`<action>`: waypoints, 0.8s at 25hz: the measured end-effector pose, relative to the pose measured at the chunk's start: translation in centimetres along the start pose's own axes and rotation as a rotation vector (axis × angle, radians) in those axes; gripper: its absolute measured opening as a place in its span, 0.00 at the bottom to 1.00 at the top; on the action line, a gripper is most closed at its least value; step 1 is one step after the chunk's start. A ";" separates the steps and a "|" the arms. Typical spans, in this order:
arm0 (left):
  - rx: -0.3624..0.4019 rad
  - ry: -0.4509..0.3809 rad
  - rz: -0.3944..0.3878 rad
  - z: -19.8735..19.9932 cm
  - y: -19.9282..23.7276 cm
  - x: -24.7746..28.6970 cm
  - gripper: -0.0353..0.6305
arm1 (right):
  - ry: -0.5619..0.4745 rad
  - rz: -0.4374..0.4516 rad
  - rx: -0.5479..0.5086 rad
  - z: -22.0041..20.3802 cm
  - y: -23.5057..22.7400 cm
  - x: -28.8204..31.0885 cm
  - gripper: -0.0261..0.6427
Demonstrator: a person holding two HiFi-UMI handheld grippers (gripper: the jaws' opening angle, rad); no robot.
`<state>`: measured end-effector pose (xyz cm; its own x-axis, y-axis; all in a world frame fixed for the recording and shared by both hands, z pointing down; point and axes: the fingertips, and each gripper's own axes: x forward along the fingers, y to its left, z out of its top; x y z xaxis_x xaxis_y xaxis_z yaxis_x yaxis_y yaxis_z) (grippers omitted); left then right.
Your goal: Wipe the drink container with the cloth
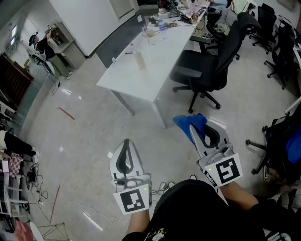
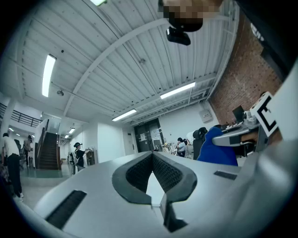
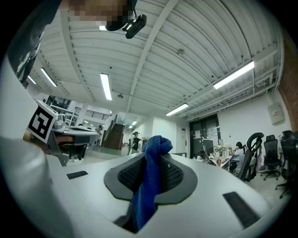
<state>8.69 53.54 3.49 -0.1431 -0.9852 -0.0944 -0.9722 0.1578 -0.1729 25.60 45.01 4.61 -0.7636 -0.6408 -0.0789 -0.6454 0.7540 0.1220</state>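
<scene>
A pale, tall drink container (image 1: 139,60) stands on the long white table (image 1: 155,70), well ahead of both grippers. My right gripper (image 1: 195,127) is held level over the floor, shut on a blue cloth (image 1: 189,121) that bunches out past its tips. In the right gripper view the cloth (image 3: 150,186) hangs down between the dark pads of the right gripper (image 3: 153,155). My left gripper (image 1: 127,143) is level beside it, shut and empty. The left gripper view shows the left gripper (image 2: 152,158) with its pads meeting at the tips and nothing in them.
A black office chair (image 1: 207,70) stands at the table's near right corner. More chairs (image 1: 277,33) line the right side, and a dark chair with a bag (image 1: 282,146) is close on my right. Clutter covers the table's far end (image 1: 178,14). Cables (image 1: 42,188) lie on the floor at left.
</scene>
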 end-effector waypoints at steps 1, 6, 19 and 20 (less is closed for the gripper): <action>-0.003 0.002 0.000 0.0 -0.1 0.0 0.06 | -0.001 0.002 0.000 0.0 0.0 0.0 0.12; -0.008 0.005 -0.003 -0.1 -0.4 -0.3 0.06 | 0.002 0.007 -0.002 0.0 0.0 -0.3 0.12; -0.022 0.037 0.033 -0.9 -2.2 -1.2 0.06 | -0.008 0.042 0.039 -1.1 -1.3 -2.2 0.12; -0.020 0.041 0.037 -1.0 -2.5 -1.3 0.06 | -0.008 0.047 0.044 -1.3 -1.6 -2.3 0.12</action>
<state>11.15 54.36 4.98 -0.1865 -0.9806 -0.0598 -0.9695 0.1936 -0.1504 28.43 45.13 5.93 -0.7933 -0.6033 -0.0815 -0.6086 0.7892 0.0821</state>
